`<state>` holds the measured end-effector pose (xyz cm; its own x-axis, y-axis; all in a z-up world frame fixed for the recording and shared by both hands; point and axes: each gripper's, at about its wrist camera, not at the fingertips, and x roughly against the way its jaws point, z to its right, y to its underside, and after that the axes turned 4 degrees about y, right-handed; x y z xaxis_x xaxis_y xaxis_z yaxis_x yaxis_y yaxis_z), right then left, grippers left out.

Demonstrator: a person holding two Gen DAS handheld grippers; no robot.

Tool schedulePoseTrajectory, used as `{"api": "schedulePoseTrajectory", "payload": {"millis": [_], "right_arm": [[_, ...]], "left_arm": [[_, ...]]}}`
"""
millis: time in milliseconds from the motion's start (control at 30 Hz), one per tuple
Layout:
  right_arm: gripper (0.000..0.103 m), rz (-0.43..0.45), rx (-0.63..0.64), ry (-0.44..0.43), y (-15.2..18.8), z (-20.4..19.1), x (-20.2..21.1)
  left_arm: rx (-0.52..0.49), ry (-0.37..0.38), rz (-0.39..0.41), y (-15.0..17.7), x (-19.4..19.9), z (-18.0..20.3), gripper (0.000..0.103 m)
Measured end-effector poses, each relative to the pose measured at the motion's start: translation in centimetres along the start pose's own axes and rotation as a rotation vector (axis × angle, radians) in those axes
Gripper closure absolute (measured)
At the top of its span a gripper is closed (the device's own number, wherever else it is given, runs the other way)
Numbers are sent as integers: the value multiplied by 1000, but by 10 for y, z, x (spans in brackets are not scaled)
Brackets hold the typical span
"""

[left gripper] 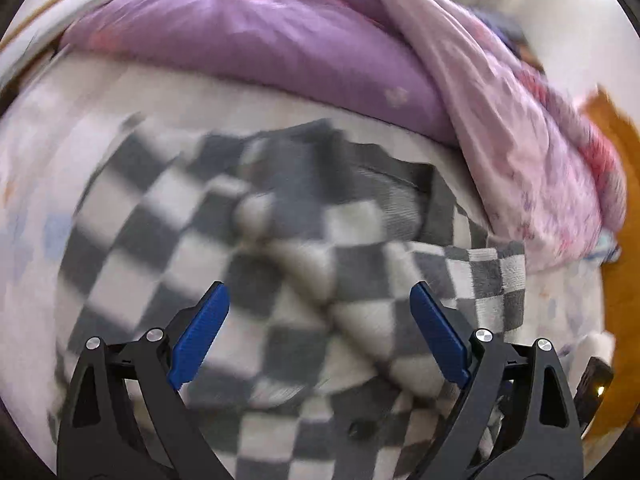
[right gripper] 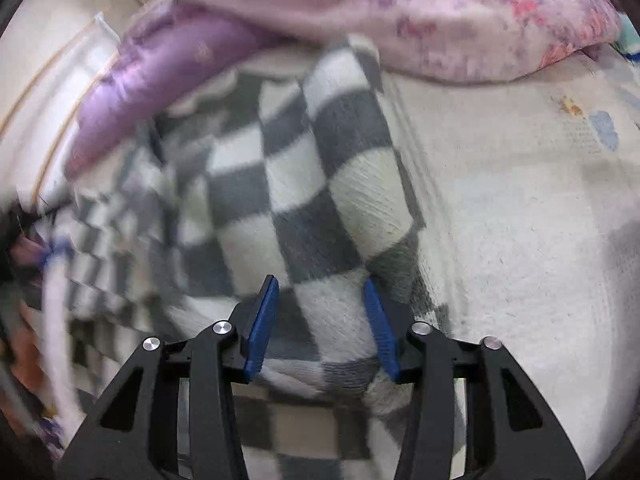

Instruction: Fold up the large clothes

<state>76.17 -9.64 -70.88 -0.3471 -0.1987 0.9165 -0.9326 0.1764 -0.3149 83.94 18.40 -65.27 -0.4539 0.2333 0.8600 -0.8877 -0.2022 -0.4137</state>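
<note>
Checkered grey-and-white fleece garment (left gripper: 280,248) lies crumpled on the bed, spread across a pale quilted bedcover (right gripper: 520,220). In my right wrist view, a thick fold of the same garment (right gripper: 320,200) rises up and runs away from me toward the far side. My right gripper (right gripper: 320,292) has its blue fingers (right gripper: 262,320) partly apart with a bunch of the fleece lying between them; I cannot tell whether they are truly squeezing it. My left gripper (left gripper: 320,296) is spread wide, its blue fingers (left gripper: 200,332) hovering low over the rumpled checks with fabric beneath the gap. Both views are blurred. Beyond the garment, on the far side, sits a purple quilt (left gripper: 260,48), and beside it on the right a pink floral quilt (left gripper: 520,152) is heaped. An orange-brown surface (left gripper: 616,208) shows at the far right edge.
</note>
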Motion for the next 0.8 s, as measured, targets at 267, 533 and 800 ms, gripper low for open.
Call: {"api": "schedulePoseTrajectory", "payload": {"millis": [267, 533, 800], "right_arm": [[71, -13, -16, -24, 4, 17, -15], [89, -28, -64, -110, 6, 43, -13], [92, -38, -96, -125, 6, 50, -9]], "left_arm": [[-12, -245, -111, -51, -88, 24, 12], [29, -105, -46, -56, -73, -7, 88], [81, -5, 61, 1, 22, -80, 91]]}}
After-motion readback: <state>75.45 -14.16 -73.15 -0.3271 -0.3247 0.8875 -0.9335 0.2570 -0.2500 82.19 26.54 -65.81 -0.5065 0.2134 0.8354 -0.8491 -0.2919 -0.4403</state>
